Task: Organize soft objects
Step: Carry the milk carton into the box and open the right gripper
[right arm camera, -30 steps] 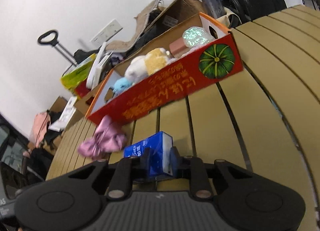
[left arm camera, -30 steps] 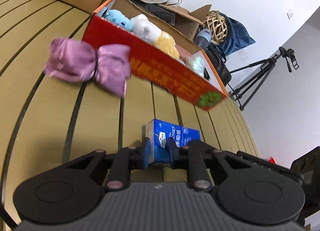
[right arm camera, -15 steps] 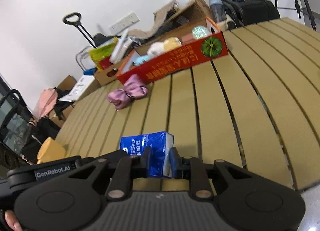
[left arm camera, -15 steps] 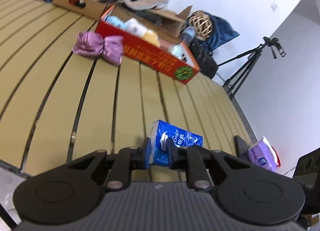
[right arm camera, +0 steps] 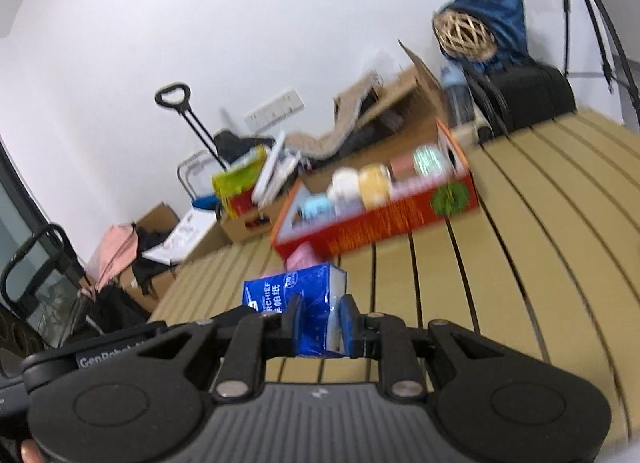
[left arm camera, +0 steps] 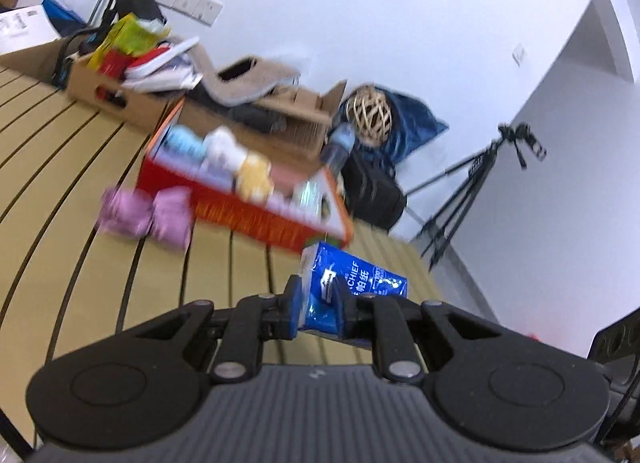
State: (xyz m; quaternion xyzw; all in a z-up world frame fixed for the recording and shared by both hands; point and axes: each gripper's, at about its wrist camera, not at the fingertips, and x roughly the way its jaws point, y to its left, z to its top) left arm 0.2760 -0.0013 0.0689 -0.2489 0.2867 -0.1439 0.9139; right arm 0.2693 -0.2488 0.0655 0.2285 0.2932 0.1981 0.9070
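Observation:
A blue tissue pack [left arm camera: 352, 287] hangs in the air above the slatted table [left arm camera: 80, 183], gripped at both ends. My left gripper [left arm camera: 318, 303] is shut on one end. My right gripper [right arm camera: 320, 323] is shut on the other end of the same pack [right arm camera: 296, 295]. Beyond it stands a red cardboard box [left arm camera: 256, 219], also seen from the right as the red box [right arm camera: 380, 219], with several plush toys [left arm camera: 224, 147] inside. A pink cloth bundle [left arm camera: 148, 213] lies on the table against the box's front; in the right wrist view the pink bundle [right arm camera: 302, 255] is partly hidden behind the pack.
A brown cardboard box [left arm camera: 116, 99] full of odds and ends sits at the table's far edge. Behind the table are a black bag [left arm camera: 372, 195], a woven ball [left arm camera: 370, 115] and a tripod [left arm camera: 472, 191]. The left gripper's body [right arm camera: 100, 355] shows low left in the right wrist view.
Both grippers have risen together with the blue pack held between them. The red box and pink bundle now look farther away, and more wall shows in both views.

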